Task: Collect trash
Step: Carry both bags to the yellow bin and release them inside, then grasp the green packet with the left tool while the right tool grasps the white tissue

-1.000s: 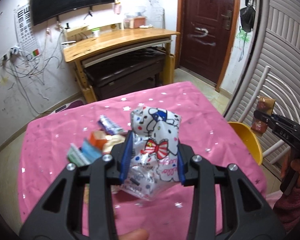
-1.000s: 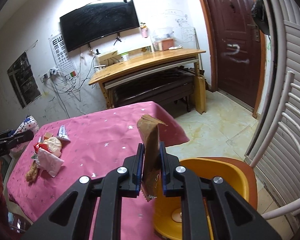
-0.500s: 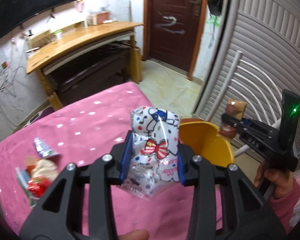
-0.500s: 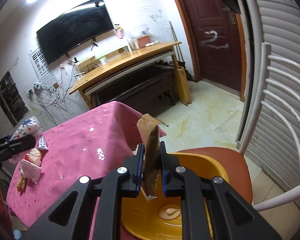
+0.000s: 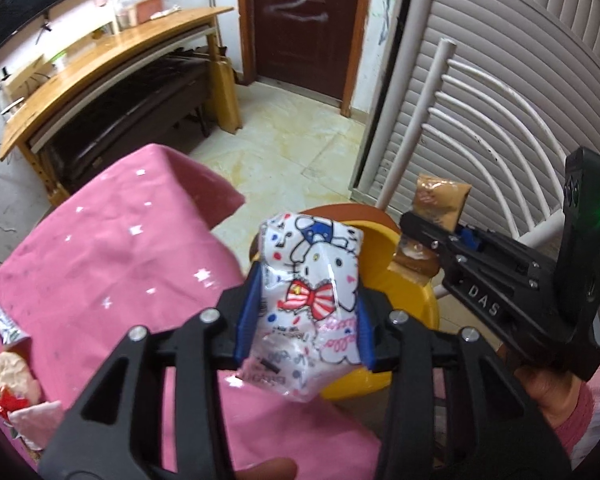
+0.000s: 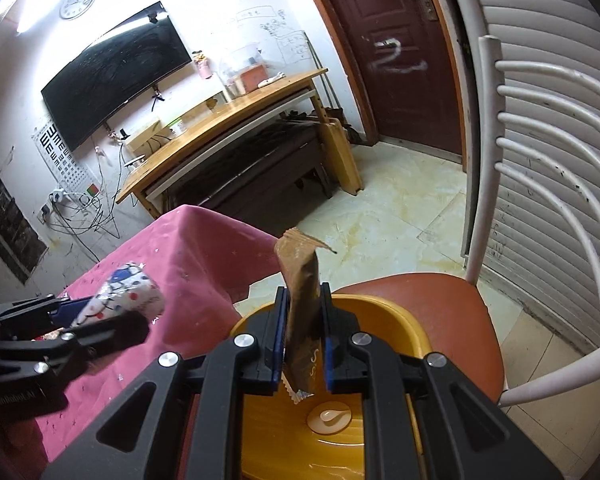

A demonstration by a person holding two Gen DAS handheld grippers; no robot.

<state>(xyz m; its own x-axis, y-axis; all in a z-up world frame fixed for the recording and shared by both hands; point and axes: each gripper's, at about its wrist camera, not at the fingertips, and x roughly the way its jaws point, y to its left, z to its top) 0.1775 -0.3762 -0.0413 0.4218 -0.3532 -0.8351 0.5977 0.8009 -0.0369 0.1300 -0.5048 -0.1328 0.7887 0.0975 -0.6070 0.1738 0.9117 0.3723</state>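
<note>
Two wrappers are held over a yellow bin [image 6: 412,330] that sits on a red chair [image 6: 460,304] beside the pink tabletop [image 5: 112,256]. The left gripper [image 5: 304,320] is clenched on a white cartoon packet [image 5: 312,280], its blue pads pressing both sides; in the left view the packet stands upright at centre, with the bin's rim showing behind it toward 2 o'clock. The right gripper [image 6: 303,336] is clamped on a brown sachet [image 6: 302,300], which stands on edge between the pads, its lower end hanging above the bin's floor. From the right view, the left gripper and its packet sit at 9 o'clock, above the tabletop's edge, near the bin. From the left view, the right gripper appears at 3 o'clock, the sachet above the bin's far rim. More wrappers [image 5: 14,384] lie on the tabletop at 8 o'clock, well apart from the bin.
</note>
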